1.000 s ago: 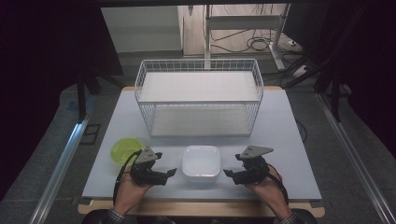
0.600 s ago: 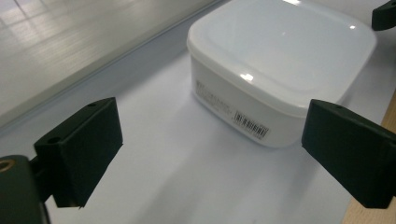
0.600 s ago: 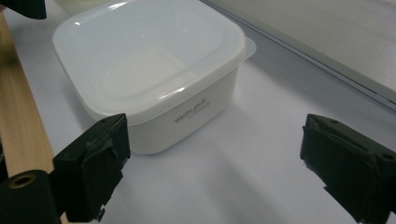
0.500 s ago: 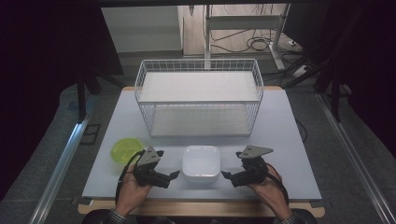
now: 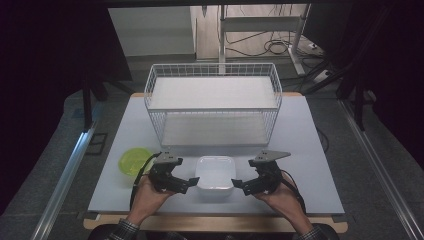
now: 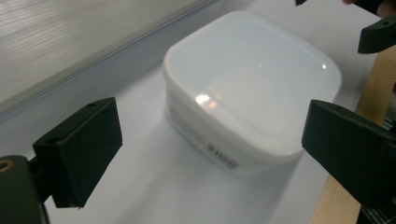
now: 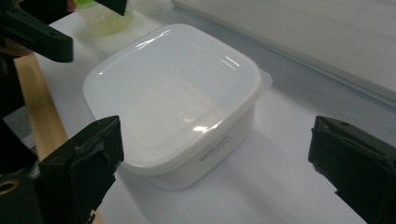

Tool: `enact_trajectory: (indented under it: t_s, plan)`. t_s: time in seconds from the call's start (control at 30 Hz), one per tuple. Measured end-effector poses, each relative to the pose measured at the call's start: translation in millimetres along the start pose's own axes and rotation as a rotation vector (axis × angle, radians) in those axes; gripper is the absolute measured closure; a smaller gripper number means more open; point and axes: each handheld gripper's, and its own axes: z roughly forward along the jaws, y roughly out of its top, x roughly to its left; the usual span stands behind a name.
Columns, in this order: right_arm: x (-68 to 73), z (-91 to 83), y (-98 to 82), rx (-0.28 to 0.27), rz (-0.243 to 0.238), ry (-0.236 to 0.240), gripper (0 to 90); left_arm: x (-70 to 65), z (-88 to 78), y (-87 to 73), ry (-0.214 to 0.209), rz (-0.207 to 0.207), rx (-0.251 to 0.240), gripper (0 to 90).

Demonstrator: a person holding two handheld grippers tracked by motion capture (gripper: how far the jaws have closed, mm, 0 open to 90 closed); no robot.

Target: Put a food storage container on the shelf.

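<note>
A white square container (image 5: 216,172) with its lid on sits on the table near the front edge. My left gripper (image 5: 191,183) is just left of it, held in a hand, jaws pointing at it. My right gripper (image 5: 236,186) mirrors it on the right side. Both pairs of jaws have just been opening and now stand wide. In the left gripper view the container (image 6: 252,79) lies ahead of the left gripper (image 6: 212,154), untouched. In the right gripper view the container (image 7: 177,98) lies ahead of the right gripper (image 7: 217,170), clear of both pads.
A white wire basket (image 5: 212,107) stands behind the container at mid-table. A yellow-green bowl (image 5: 134,161) lies left of my left hand. The table's wooden front edge (image 5: 215,222) is close to both wrists.
My left gripper has shifted slightly right, toward the container. Both pairs of jaws stand a little wider apart. The container has not moved.
</note>
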Motion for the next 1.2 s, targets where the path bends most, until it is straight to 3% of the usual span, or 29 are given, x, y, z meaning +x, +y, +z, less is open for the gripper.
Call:
enact_trajectory:
  t_s: [0.13,0.27,0.47,0.67,0.73,0.87,1.0,1.03,1.2]
  plan:
    - [0.1,7.6,4.2,0.053,-0.042,-0.005,8.8,1.3,12.0,5.7,-0.026,0.010,0.023,8.7]
    - [-2.7,16.7,8.6,0.076,-0.018,0.015,12.1,4.6,19.8,7.3,-0.046,0.003,0.034,13.3]
    - [-4.3,26.9,13.4,0.104,-0.008,0.041,19.4,9.3,26.3,4.8,-0.094,-0.046,0.046,16.8]
    - [-9.8,30.1,11.1,0.109,0.084,0.106,27.2,10.0,31.9,1.9,-0.159,-0.082,0.063,15.6]
    - [-10.5,30.6,10.3,0.110,0.113,0.124,29.2,8.9,31.1,2.0,-0.153,-0.095,0.070,17.1]
    - [-6.2,25.6,12.4,0.132,0.144,0.097,38.2,5.0,26.3,3.3,-0.137,-0.124,0.099,21.6]
    - [-3.7,19.4,11.4,0.127,0.166,0.089,47.5,1.3,18.6,2.4,-0.120,-0.125,0.101,34.0]
    - [-2.6,14.4,10.3,0.122,0.186,0.092,54.4,-0.4,13.6,1.2,-0.109,-0.139,0.094,38.7]
    - [0.7,8.3,8.4,0.110,0.224,0.091,62.7,-4.3,6.1,-1.6,-0.098,-0.199,0.087,49.7]
